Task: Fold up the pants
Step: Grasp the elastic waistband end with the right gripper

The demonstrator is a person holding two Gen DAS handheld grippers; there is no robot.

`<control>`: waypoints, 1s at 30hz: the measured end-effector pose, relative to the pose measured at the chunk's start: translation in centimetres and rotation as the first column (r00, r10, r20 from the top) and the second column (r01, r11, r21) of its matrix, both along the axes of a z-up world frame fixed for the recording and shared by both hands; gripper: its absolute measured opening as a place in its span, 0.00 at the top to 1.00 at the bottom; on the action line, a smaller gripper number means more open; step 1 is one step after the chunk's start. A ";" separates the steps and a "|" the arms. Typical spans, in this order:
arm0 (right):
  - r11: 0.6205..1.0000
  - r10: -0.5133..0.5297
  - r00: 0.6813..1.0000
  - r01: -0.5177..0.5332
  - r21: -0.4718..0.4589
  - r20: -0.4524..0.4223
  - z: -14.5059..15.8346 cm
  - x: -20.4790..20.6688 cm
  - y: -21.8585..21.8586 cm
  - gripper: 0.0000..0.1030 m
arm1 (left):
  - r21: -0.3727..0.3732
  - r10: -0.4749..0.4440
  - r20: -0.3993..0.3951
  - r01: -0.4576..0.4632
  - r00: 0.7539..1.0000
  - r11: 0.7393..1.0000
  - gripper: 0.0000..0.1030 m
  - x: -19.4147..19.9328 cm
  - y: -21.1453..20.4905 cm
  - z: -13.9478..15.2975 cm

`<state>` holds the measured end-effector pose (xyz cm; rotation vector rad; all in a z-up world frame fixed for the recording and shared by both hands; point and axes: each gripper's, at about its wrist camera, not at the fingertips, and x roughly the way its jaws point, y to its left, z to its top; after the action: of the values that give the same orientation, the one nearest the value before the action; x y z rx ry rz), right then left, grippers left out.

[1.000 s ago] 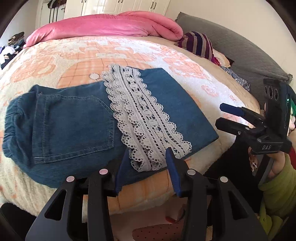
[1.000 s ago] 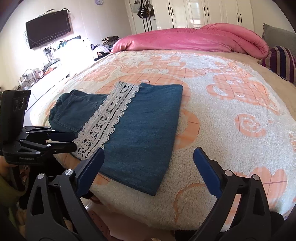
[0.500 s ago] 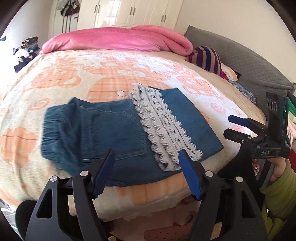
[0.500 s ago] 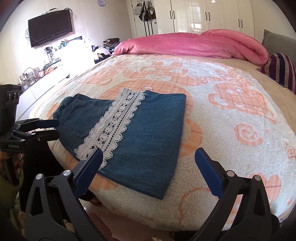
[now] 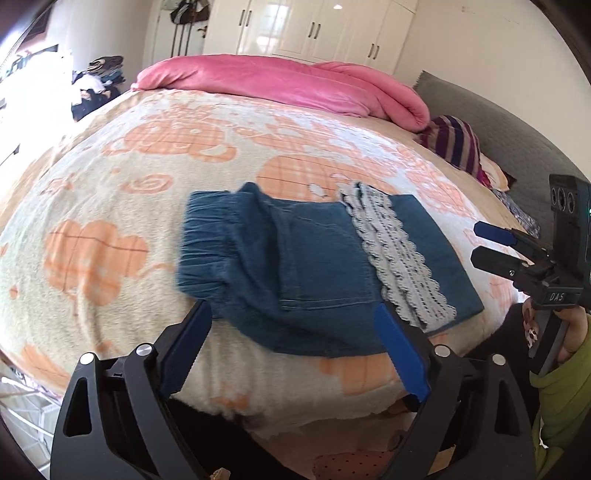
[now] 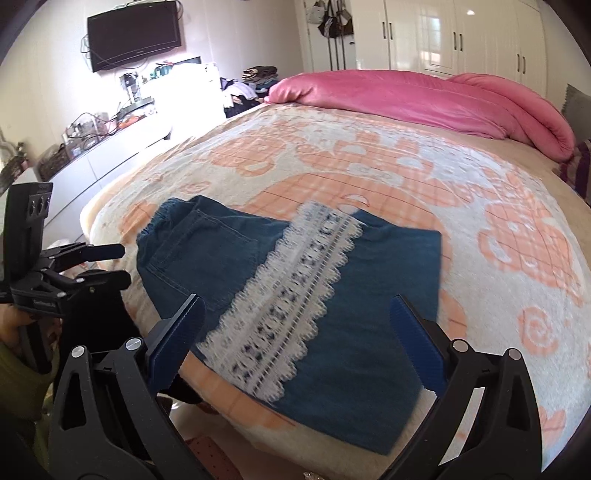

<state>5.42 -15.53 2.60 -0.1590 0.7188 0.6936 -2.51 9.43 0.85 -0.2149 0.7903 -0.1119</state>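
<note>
The blue denim pants (image 5: 306,273) lie folded near the bed's front edge, with a white lace hem band (image 5: 395,254) across them and the elastic waistband at the left. They also show in the right wrist view (image 6: 332,295). My left gripper (image 5: 295,350) is open and empty, just short of the pants' near edge. My right gripper (image 6: 295,343) is open and empty above the lace band (image 6: 295,310). Each gripper shows from the side in the other's view: the right one (image 5: 491,245), the left one (image 6: 107,264).
The bed (image 5: 110,192) has a cream and orange fleece blanket. A pink duvet (image 5: 280,81) is bunched at the far side, a striped pillow (image 5: 454,144) and grey headboard at right. A TV (image 6: 133,33) and cluttered counter stand at left.
The left gripper opened wide, pulled back and swung left, so the pants sit farther off. The right gripper stayed open and shifted slightly toward the lace band.
</note>
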 end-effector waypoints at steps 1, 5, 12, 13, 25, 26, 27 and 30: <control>1.000 0.016 1.000 -0.016 -0.003 -0.003 0.1 0.3 0.8 0.09 | -0.005 0.006 -0.002 -0.006 1.000 1.000 0.13 0.0 0.3 -0.1; 0.996 0.083 0.997 -0.083 -0.023 -0.002 0.7 1.1 3.8 0.09 | -0.018 0.029 -0.019 -0.030 0.999 0.999 0.13 0.2 1.2 -0.6; 0.984 0.171 0.984 -0.173 -0.031 -0.050 0.9 3.0 8.0 0.09 | -0.044 0.040 -0.041 -0.041 0.998 0.998 0.13 0.8 1.8 -1.4; 0.982 0.182 0.982 -0.184 -0.035 -0.053 1.0 3.3 8.6 0.09 | -0.055 0.040 -0.044 -0.043 0.998 0.998 0.13 0.9 1.9 -1.6; 0.950 0.290 0.946 -0.303 -0.073 -0.147 -0.4 6.6 15.1 0.09 | -0.161 0.051 -0.081 -0.064 0.995 0.985 0.13 2.3 2.5 -3.5; 0.948 0.295 0.942 -0.310 -0.076 -0.161 -0.7 7.0 15.5 0.09 | -0.172 0.055 -0.080 -0.069 0.995 0.983 0.13 2.4 2.7 -3.6; 0.946 0.296 0.940 -0.313 -0.079 -0.171 -0.9 7.2 15.8 0.09 | -0.184 0.060 -0.079 -0.073 0.995 0.980 0.13 2.4 2.8 -3.7; 0.944 0.300 0.932 -0.321 -0.079 -0.202 -1.3 8.1 17.0 0.09 | -0.210 0.065 -0.072 -0.079 0.995 0.975 0.14 2.4 3.0 -3.8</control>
<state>13.55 1.45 1.28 -0.3176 0.9249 0.9819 -0.07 12.44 -2.94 -0.4512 0.8337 -0.1215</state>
